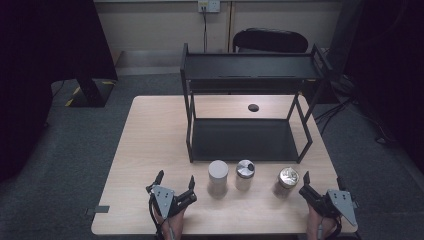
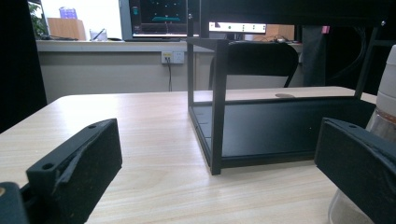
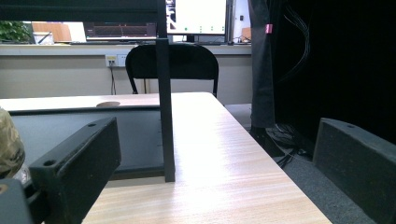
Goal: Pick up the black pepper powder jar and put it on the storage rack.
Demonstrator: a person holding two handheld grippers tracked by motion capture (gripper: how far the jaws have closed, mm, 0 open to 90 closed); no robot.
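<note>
White-lidded jar stands upright just right of left tool, closer than right tool; both tools wide open, empty.

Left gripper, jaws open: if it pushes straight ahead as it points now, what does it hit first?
Most likely the front left post of the black rack, which stands between the left gripper's jaws in its own view. The white-lidded jar sits just off its right jaw, so it could clip that; depth is unclear.
</note>
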